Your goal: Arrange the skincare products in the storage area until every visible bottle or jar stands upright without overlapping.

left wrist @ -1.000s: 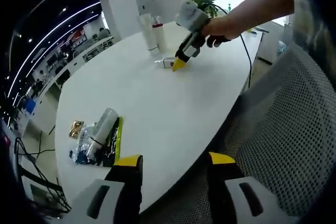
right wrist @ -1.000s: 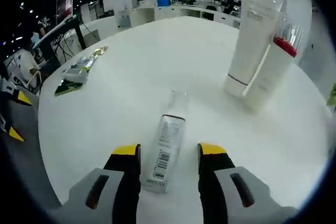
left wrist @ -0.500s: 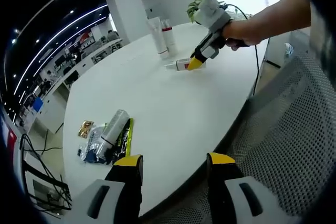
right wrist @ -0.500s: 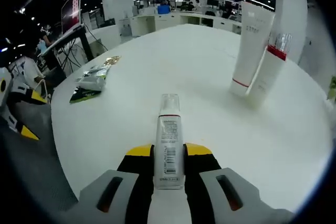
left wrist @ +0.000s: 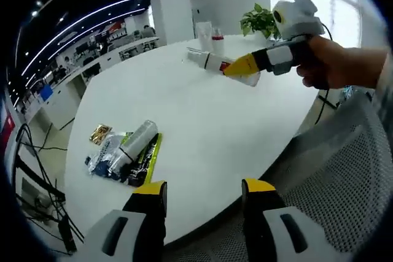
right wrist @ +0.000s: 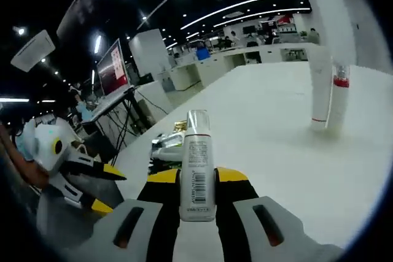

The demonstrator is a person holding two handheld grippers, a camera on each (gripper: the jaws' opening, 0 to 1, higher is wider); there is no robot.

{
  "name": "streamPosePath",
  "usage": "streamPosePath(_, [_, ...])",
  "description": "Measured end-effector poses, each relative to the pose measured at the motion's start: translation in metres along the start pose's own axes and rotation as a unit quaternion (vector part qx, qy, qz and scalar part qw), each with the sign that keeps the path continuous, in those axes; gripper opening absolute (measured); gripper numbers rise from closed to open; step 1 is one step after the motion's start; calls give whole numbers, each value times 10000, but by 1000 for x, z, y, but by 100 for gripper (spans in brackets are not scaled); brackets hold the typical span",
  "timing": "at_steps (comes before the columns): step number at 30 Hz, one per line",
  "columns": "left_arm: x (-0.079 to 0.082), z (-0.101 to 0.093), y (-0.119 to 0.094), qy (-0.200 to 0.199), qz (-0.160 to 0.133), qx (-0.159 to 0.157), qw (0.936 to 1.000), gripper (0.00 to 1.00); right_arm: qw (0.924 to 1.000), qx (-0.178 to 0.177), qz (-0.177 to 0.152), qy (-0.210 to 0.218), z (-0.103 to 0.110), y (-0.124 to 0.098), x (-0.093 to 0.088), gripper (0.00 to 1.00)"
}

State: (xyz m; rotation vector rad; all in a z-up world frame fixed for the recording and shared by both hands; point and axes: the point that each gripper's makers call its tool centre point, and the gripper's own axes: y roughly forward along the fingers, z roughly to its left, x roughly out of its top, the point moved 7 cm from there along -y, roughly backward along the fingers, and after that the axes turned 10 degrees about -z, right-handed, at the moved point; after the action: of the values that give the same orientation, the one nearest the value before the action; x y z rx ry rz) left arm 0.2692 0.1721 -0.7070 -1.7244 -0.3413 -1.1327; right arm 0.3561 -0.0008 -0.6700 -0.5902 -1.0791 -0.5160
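- Bottle (right wrist: 198, 170), clear with a barcode label and clear cap, is now off the bench (right wrist: 295, 151) and gripped in the right tongs (right wrist: 197, 179); a second ago it lay flat on the bench between open jaws, half a second ago the jaws closed on it.
- In the left gripper view the same bottle (left wrist: 215, 63) sits at upper centre, held in the air by the right tongs (left wrist: 241, 65), lying roughly level rather than upright.
- Right tongs: narrow, clamped on the bottle's lower body, cap pointing away from the hand (left wrist: 334, 69).
- Left tongs (left wrist: 202, 191): wide apart, nothing between them, hanging over the near bench edge at the bottom of the frame; unchanged over the last second.
- Two tall products, a white tube (right wrist: 319, 93) and a red-banded bottle (right wrist: 339, 99), stand upright and touching at the right of the right gripper view, well apart from the lifted bottle.
- Loose pile (left wrist: 120, 154) at lower left of the left gripper view: a silver cylinder lying down on sachets and a green packet. Not upright, overlapping.
- Judgement: pick is done; next comes turning the bottle base-down and standing it near the upright pair with a gap. The pile is not yet sorted, so the task is early.
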Motion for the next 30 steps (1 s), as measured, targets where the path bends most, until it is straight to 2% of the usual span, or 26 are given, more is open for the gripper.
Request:
streamPosePath(2, [2, 3, 0, -242, -18, 6, 9997, 51, 9995, 191, -67, 224, 14, 2, -1, 19])
streamPosePath(6, [11, 9, -3, -997, -313, -141, 9944, 52, 9935, 773, -151, 823, 43, 11, -6, 19])
streamPosePath(8, [17, 10, -6, -1370, -519, -306, 9887, 52, 9942, 811, -94, 704, 45, 13, -9, 19])
streamPosePath(11, [24, 16, -7, -1887, -770, -387, 9782, 56, 9920, 955, -71, 818, 48, 15, -9, 19])
streamPosePath(15, [33, 20, -9, -2631, -1086, -596, 9568, 59, 9892, 1111, -21, 958, 50, 17, -10, 19])
streamPosePath(16, [37, 21, -9, -2810, -1227, -700, 9493, 59, 9890, 1109, -18, 980, 49, 18, -10, 19])
streamPosePath(18, [37, 24, -11, -3096, -1259, -735, 9396, 57, 9867, 1133, -99, 1160, 48, 17, -8, 19])
streamPosePath(19, [38, 26, -10, -3284, -1352, -746, 9319, 56, 9856, 1125, -113, 1258, 47, 16, -8, 19])
streamPosePath(20, [39, 25, -9, -3708, -1472, -792, 9135, 56, 9847, 1086, -106, 1361, 44, 15, -9, 19])
streamPosePath(21, [39, 26, -8, -3829, -1566, -826, 9067, 56, 9843, 1054, -143, 1409, 42, 14, -7, 19])
streamPosePath(22, [44, 26, -7, -4121, -1915, -903, 8862, 60, 9839, 1041, -155, 1448, 41, 14, -8, 19])
streamPosePath(24, [49, 26, -9, -4399, -2237, -1061, 8632, 61, 9793, 978, -203, 1759, 39, 12, -8, 19])
streamPosePath(25, [52, 25, -10, -4609, -2405, -1205, 8457, 61, 9765, 981, -222, 1909, 40, 11, -8, 19])
streamPosePath(27, [53, 24, -11, -4781, -2551, -1443, 8280, 61, 9697, 1113, -239, 2160, 43, 9, -10, 19])
streamPosePath(29, [53, 23, -11, -4816, -2518, -1676, 8225, 62, 9607, 1367, -187, 2407, 51, 10, -10, 19])
streamPosePath(30, [54, 22, -11, -4838, -2538, -1747, 8191, 62, 9588, 1466, -221, 2423, 54, 10, -9, 19])
